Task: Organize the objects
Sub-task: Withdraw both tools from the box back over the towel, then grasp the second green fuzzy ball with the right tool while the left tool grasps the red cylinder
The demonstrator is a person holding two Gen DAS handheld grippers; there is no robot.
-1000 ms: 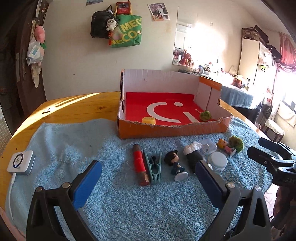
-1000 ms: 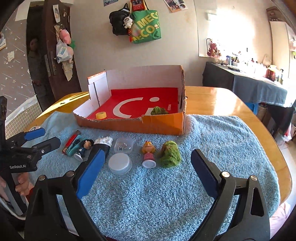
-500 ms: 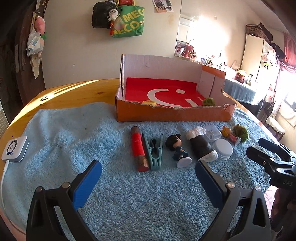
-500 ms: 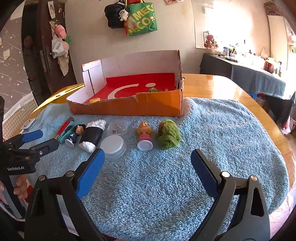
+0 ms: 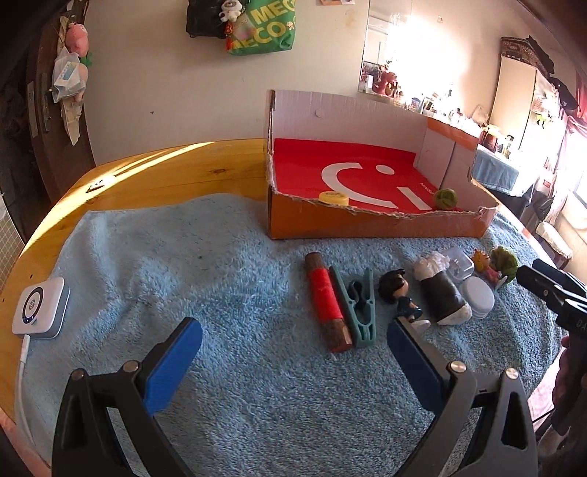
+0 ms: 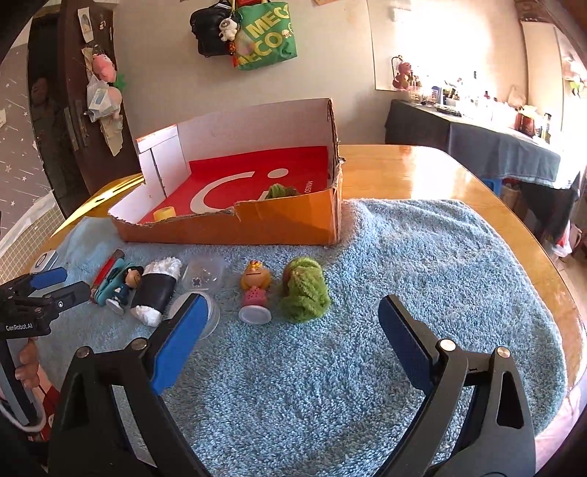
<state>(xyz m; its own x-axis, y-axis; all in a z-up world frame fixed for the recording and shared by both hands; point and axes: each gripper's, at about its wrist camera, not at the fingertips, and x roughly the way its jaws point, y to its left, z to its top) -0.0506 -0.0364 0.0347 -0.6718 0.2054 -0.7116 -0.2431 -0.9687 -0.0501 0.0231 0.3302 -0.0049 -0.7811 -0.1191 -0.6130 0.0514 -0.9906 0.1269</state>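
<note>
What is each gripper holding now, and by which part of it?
Nothing is held. The left gripper and the right gripper are both open above the blue towel, with no object between their fingers.

Left claw point(image 5: 293, 352), right claw point(image 6: 290, 328): black plastic frames, blue rubber-faced fingers point(image 6: 179, 341), silver screws; white "GenRobot.AI" lettering on the left one.

The green fabric tote bag point(image 6: 266, 35) hanging on the wall carries white letters reading "MECO", printed twice, one line above the other. The black body of the left tongs point(image 6: 47, 288), seen from the right wrist view, bears "GenRobot.AI" in white. Small white lettering on the red floor of the open cardboard box point(image 6: 256, 183) is too small to read
</note>
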